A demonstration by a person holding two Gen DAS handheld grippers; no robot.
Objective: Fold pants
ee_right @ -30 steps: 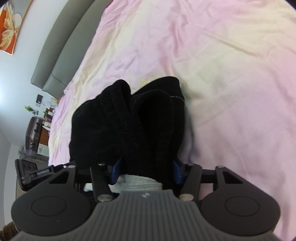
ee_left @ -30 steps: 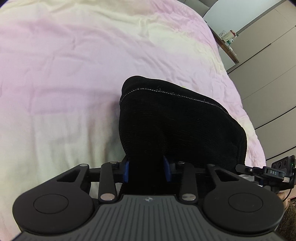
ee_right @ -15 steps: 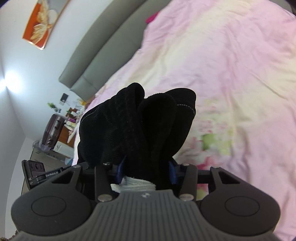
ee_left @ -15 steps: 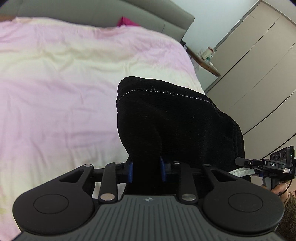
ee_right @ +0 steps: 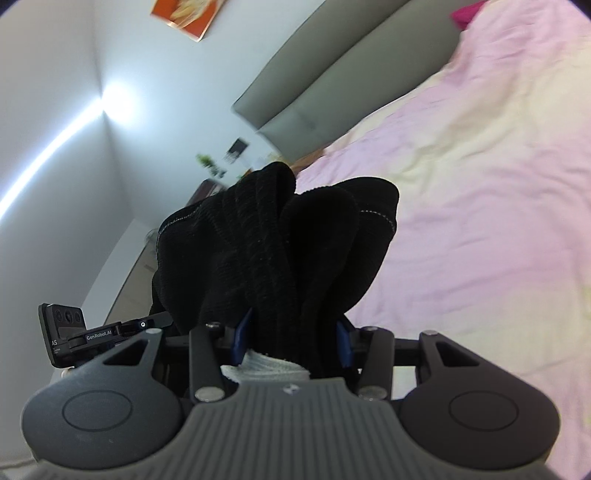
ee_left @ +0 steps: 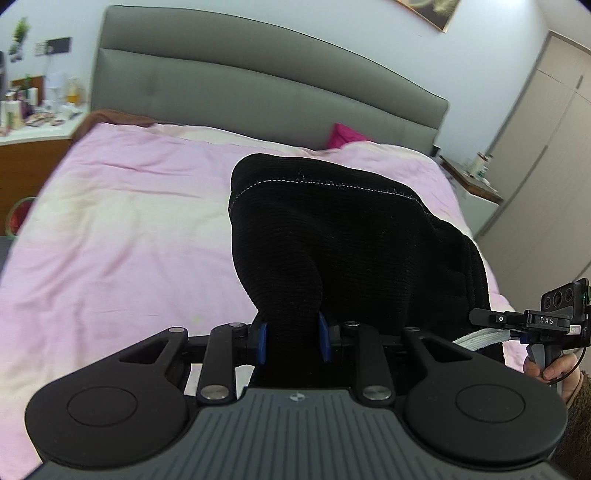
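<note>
The black ribbed pants [ee_left: 343, 236] hang bunched between both grippers, lifted above the pink bed [ee_left: 122, 229]. My left gripper [ee_left: 291, 341] is shut on a fold of the black fabric. My right gripper [ee_right: 291, 343] is shut on a thick bundle of the pants [ee_right: 280, 243], with a white waistband strip [ee_right: 266, 367] showing at the jaws. The right gripper's device [ee_left: 543, 325] shows at the right edge of the left wrist view; the left one [ee_right: 85, 332] shows at the left in the right wrist view. Fabric hides the fingertips.
A grey padded headboard [ee_left: 258, 88] stands at the far end of the bed with a magenta cushion [ee_left: 345, 134]. A cluttered side table [ee_left: 33, 122] is at the left, a nightstand [ee_left: 476, 177] and wardrobe doors [ee_left: 546, 147] at the right. A painting [ee_right: 184, 16] hangs on the wall.
Both grippers have risen and tilted up with the pants; the views swung from the bed surface to the headboard and walls. Both grips stay shut on the fabric.
</note>
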